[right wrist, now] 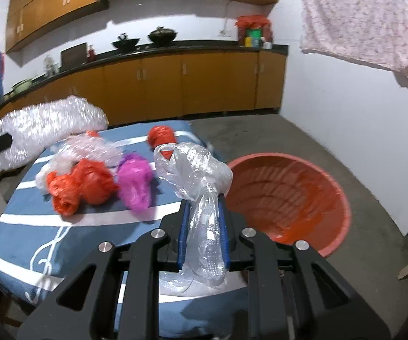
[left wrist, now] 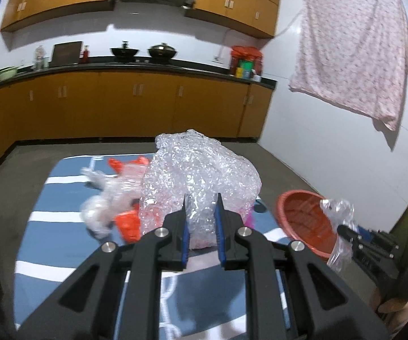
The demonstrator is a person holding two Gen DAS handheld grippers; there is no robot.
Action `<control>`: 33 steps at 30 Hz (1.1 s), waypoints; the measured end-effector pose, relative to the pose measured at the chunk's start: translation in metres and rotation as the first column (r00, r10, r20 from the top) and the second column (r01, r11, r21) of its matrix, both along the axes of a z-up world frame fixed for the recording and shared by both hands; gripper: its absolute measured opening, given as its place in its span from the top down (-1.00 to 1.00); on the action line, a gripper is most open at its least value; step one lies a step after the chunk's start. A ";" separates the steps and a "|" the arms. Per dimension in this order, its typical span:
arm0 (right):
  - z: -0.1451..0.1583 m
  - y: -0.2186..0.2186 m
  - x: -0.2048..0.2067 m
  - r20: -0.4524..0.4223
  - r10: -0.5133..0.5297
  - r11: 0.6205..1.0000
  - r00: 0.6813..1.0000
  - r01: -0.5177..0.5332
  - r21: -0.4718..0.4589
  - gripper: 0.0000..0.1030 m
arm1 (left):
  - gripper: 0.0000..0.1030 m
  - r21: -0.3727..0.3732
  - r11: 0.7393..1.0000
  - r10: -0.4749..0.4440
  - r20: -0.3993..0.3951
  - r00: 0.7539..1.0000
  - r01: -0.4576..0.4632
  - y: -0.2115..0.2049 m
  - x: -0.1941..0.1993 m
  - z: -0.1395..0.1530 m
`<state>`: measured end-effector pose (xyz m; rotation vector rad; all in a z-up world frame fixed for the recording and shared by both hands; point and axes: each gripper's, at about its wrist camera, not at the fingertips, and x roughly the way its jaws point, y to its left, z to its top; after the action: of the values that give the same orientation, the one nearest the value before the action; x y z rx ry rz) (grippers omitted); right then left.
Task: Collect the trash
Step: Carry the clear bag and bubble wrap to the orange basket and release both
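My left gripper [left wrist: 202,202] is shut on a big crumpled sheet of bubble wrap [left wrist: 201,167], held up above the blue striped cloth [left wrist: 62,198]. The same bubble wrap [right wrist: 48,124] shows at the left of the right wrist view. My right gripper [right wrist: 204,201] is shut on a clear plastic bag [right wrist: 195,172], lifted just left of the red basin [right wrist: 288,195]. From the left wrist view, the right gripper [left wrist: 342,228] holds the clear bag [left wrist: 337,209] in front of the red basin [left wrist: 303,215]. Red bags [right wrist: 82,187], a magenta bag [right wrist: 134,184] and a red ball [right wrist: 161,136] lie on the cloth [right wrist: 28,226].
The red basin stands on the grey floor [right wrist: 345,153] right of the cloth-covered table. Orange kitchen cabinets [left wrist: 119,104] with a dark counter run along the back. A pink floral cloth [left wrist: 351,51] hangs on the white wall at right. More clear plastic [left wrist: 102,198] lies on the table.
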<state>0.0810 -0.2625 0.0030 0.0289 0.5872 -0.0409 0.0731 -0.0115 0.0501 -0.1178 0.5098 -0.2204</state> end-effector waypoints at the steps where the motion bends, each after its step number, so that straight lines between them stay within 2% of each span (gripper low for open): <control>1: 0.002 -0.005 -0.001 0.006 -0.012 1.000 1.000 0.012 -0.003 0.62 | 0.69 0.002 1.000 -0.017 0.000 1.000 0.017 -0.008 0.001 -0.001; 13: 0.010 -0.044 -0.007 0.042 -0.116 0.993 0.992 0.117 -0.004 0.62 | 0.69 -0.012 0.985 -0.175 -0.010 0.985 0.175 -0.079 0.011 -0.019; 33: 0.000 -0.095 0.006 0.034 -0.248 0.969 0.968 0.247 0.020 0.62 | 0.69 -0.036 0.948 -0.319 -0.038 0.947 0.318 -0.151 0.047 -0.046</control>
<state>0.0875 -0.3572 0.0031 0.1175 0.5446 -0.2782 0.1206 -0.1630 0.0037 -0.0682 0.5680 -0.5429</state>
